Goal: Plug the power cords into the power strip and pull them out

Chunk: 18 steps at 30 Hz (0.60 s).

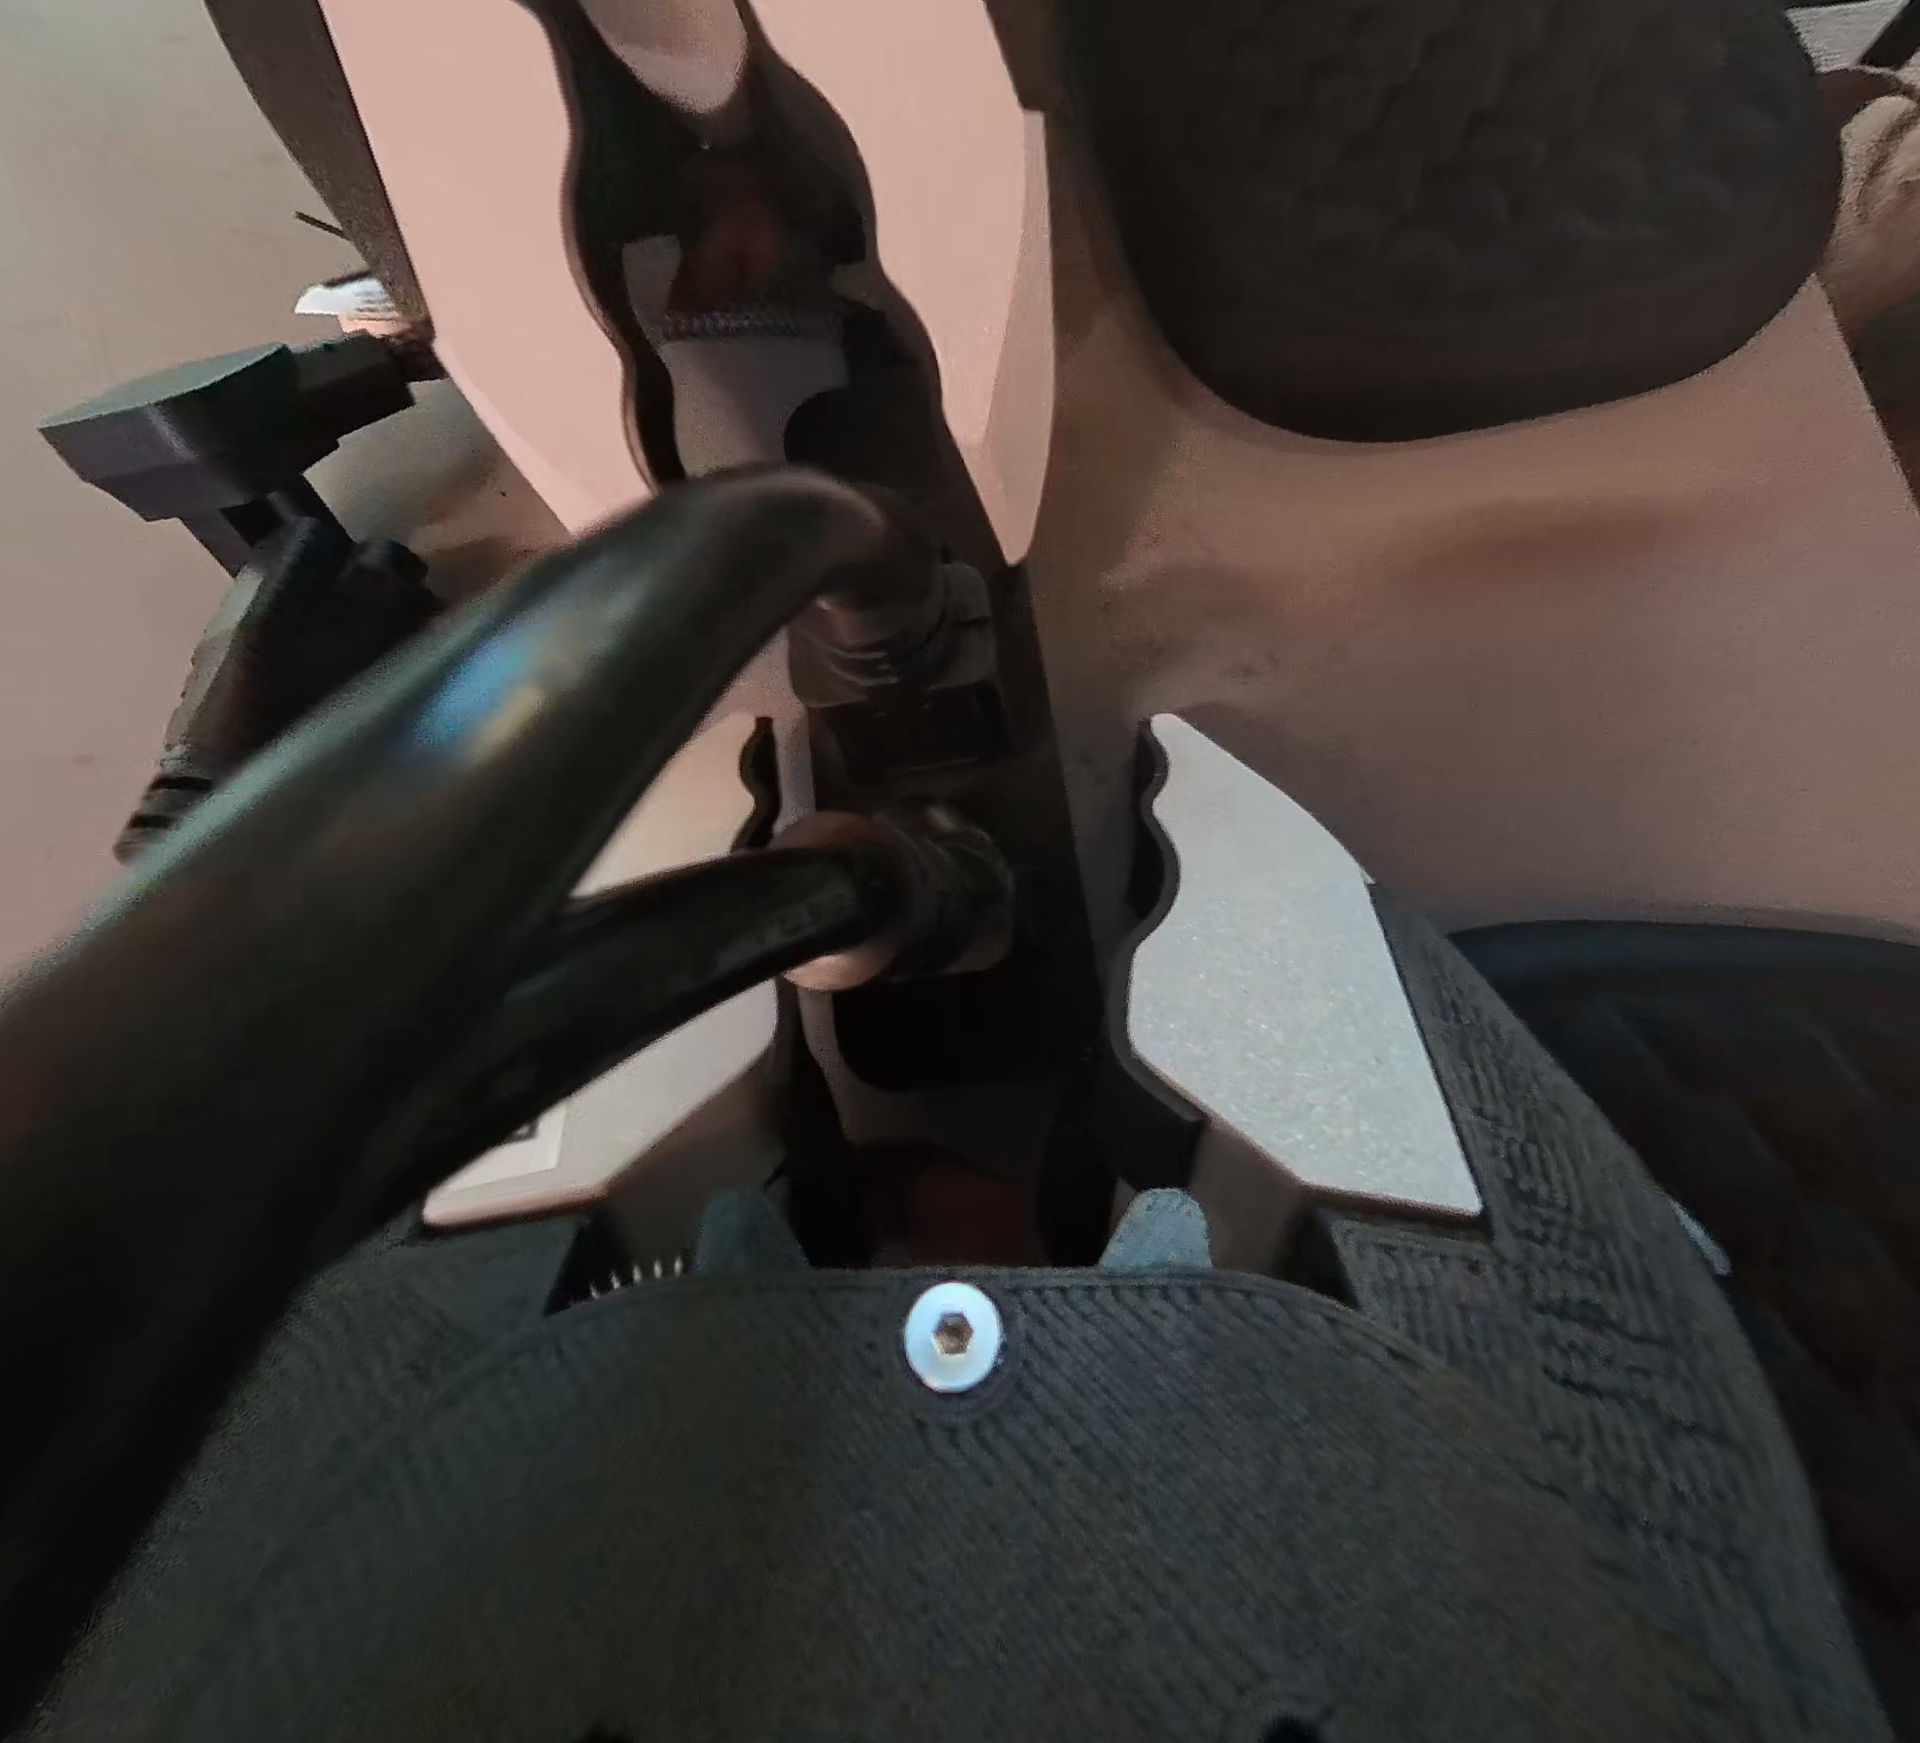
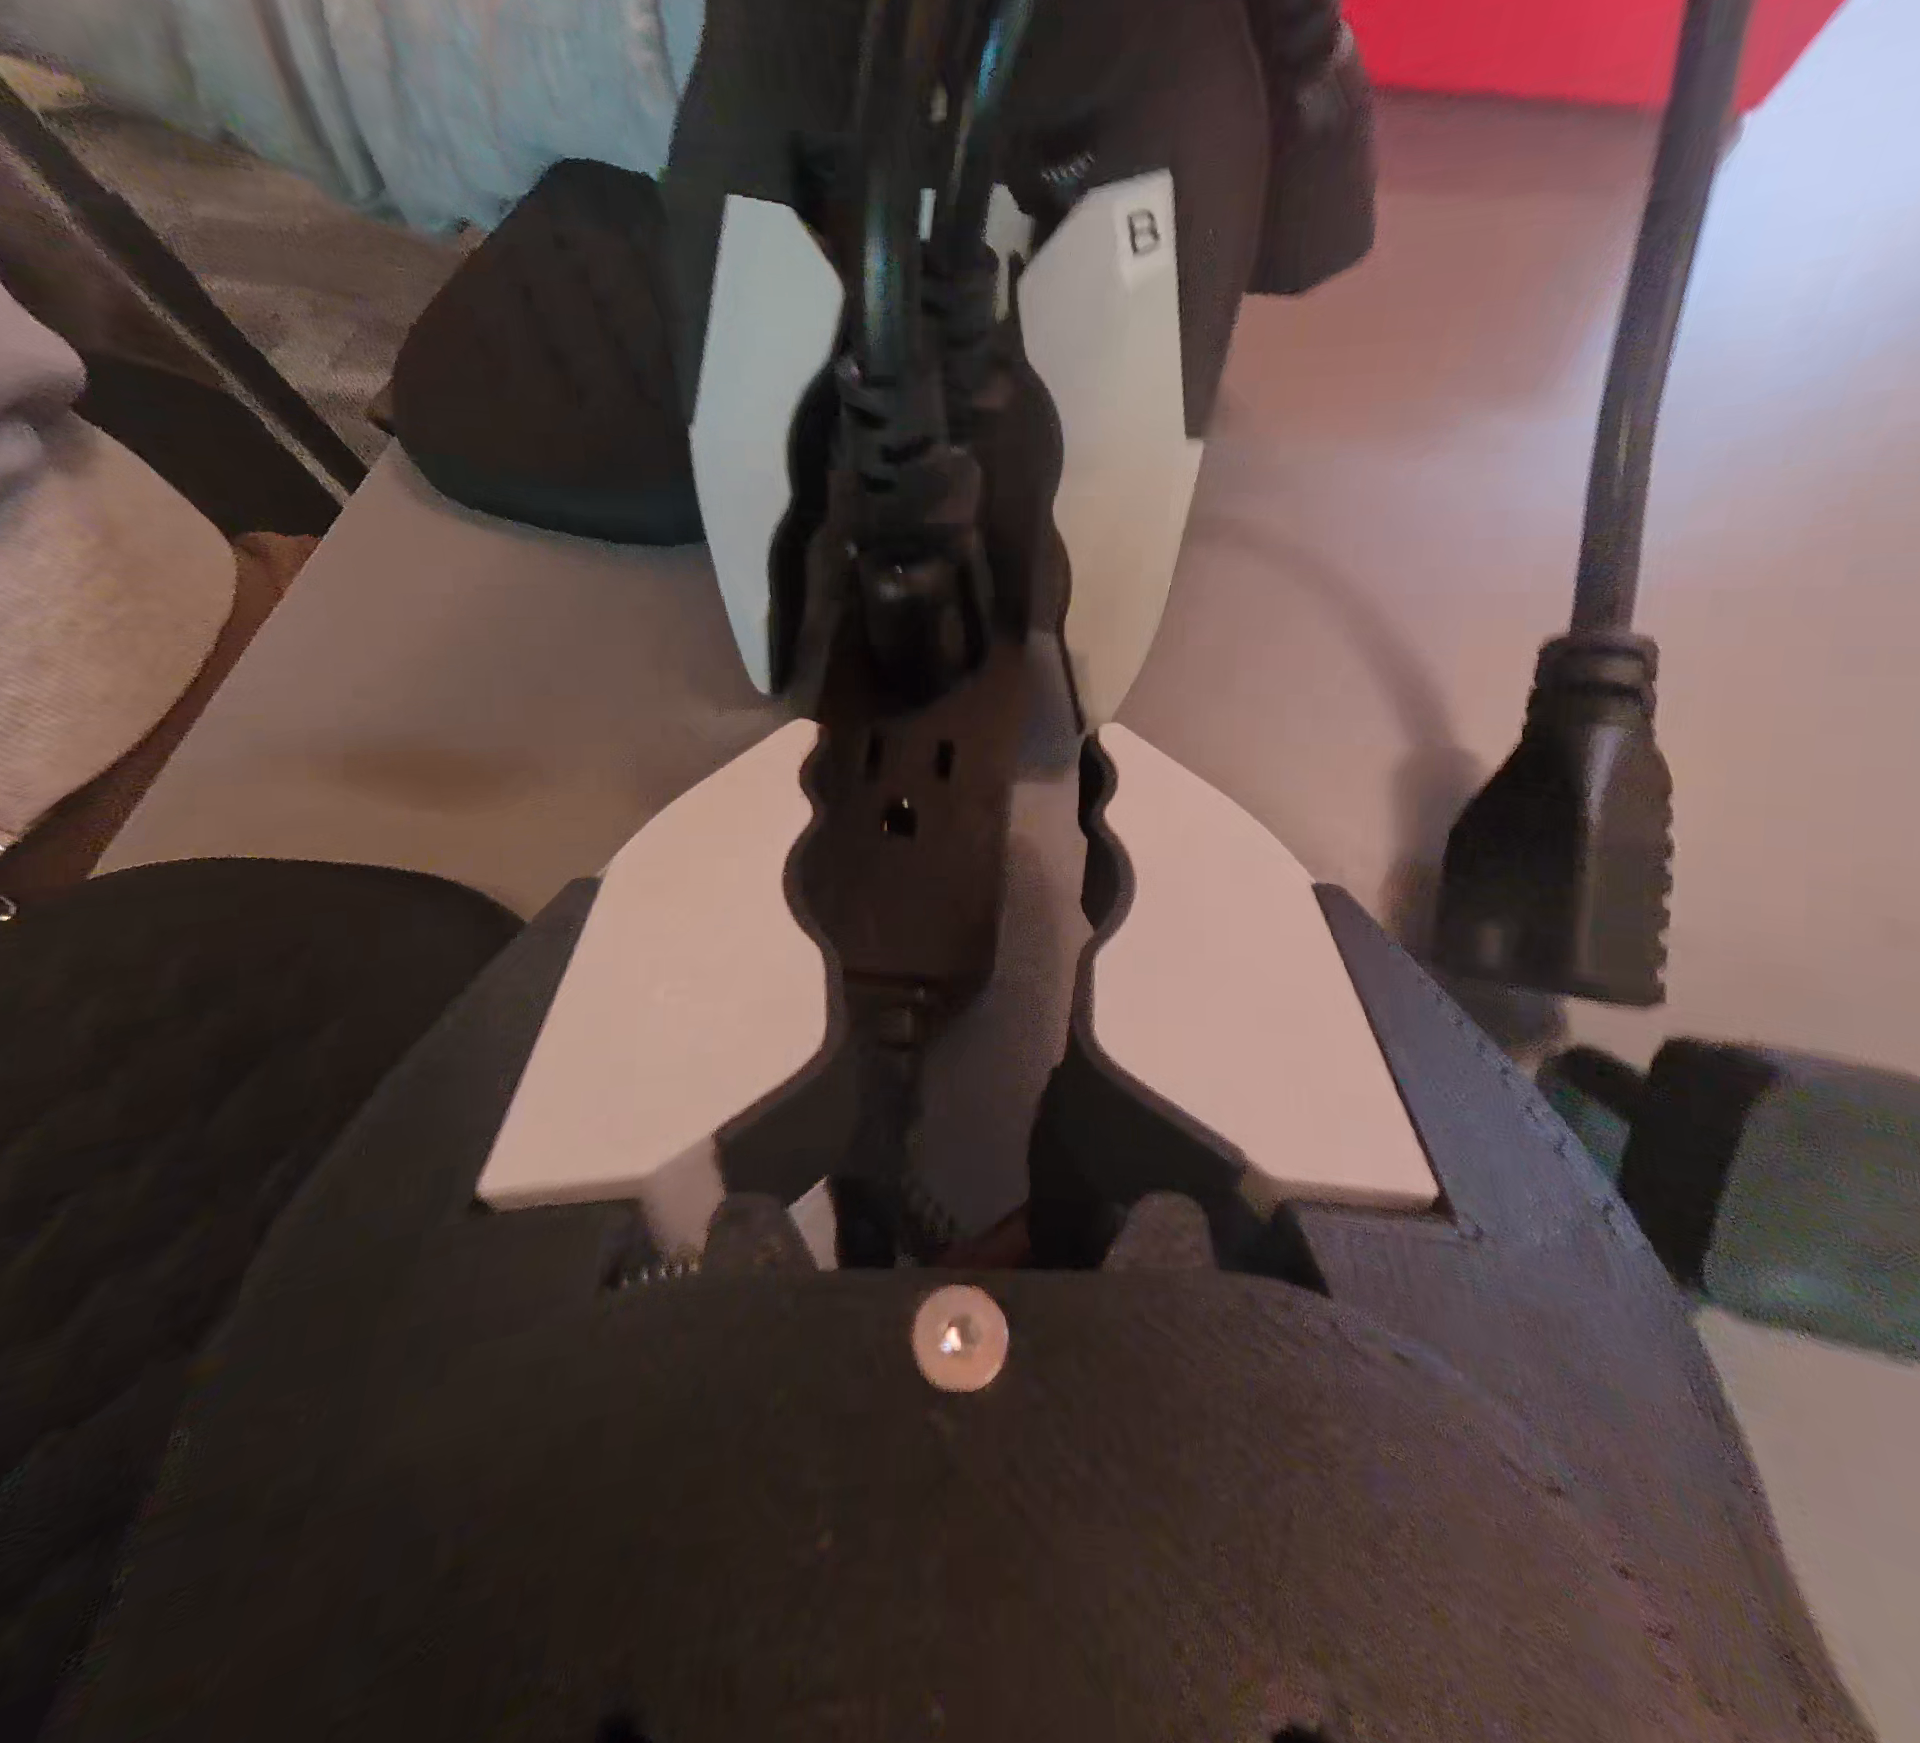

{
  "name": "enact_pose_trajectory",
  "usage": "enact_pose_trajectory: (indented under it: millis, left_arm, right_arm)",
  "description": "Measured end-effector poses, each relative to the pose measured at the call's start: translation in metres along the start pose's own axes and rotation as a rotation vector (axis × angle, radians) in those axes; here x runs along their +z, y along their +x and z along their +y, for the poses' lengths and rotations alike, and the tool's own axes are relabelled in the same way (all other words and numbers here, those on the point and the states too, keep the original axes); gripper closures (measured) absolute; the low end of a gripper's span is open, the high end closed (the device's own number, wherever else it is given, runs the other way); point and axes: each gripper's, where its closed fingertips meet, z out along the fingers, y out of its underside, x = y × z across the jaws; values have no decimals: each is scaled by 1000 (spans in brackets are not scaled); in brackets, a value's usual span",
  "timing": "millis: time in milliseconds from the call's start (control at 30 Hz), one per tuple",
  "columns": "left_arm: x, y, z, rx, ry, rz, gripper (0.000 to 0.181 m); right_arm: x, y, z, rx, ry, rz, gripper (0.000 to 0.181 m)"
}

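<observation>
Nearest in my right wrist view, my right gripper [image 2: 940, 820] is clenched around the black power strip [image 2: 914, 862], one bare outlet showing between my fingers. Just beyond, my left gripper [image 2: 925, 654] faces me, jaws narrowed onto a plug [image 2: 914, 571] seated in the strip. In the left wrist view two power cords [image 1: 665, 924] curve into the strip side by side; grip looks closed on a plug, though blur hides the contact. A loose cord end [image 2: 1558, 820] lies on the table [image 2: 468, 654] to the right. I judge: mid-task, plugs in or coming out, the loose one not inserted.
</observation>
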Motion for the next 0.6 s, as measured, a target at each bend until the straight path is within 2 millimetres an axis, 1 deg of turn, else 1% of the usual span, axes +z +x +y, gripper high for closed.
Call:
enact_pose_trajectory:
  millis: [33, 133, 233, 267, 400, 433, 467, 500, 533, 600]
  left_arm:
    - [0, -1, 0, 4, 3, -15, 108]
    - [-3, -1, -2, 13, 21, -29, 99]
    - [-7, -4, -6, -17, 62, -37, 98]
    - [-9, -5, -7, -29, 75, -36, 98]
    - [-7, -1, -2, -43, 41, -7, 110]
    - [-6, -4, -1, -48, 29, -27, 115]
    - [-6, -6, -2, -57, 31, -38, 127]
    - [-6, -5, -2, -59, 34, -21, 131]
    - [-5, -3, -3, -60, 34, -9, 132]
    - [-3, -2, -4, -40, 29, -8, 135]
  right_arm:
    - [-3, 1, 2, 21, 1, 1, 134]
    - [-6, 5, 2, 24, 11, 37, 125]
    - [-4, 6, -3, -44, 14, 98, 110]
    - [-3, 5, -5, -59, 9, 106, 110]
    - [4, -2, -20, -44, 21, 103, 120]
    - [6, -3, -26, -28, 33, 106, 126]
    - [9, -5, -33, -22, 55, 100, 132]
    - [11, -7, -39, -26, 79, 94, 140]
    - [13, -5, -42, -28, 84, 104, 147]
    - [18, -6, -36, -26, 44, 79, 153]
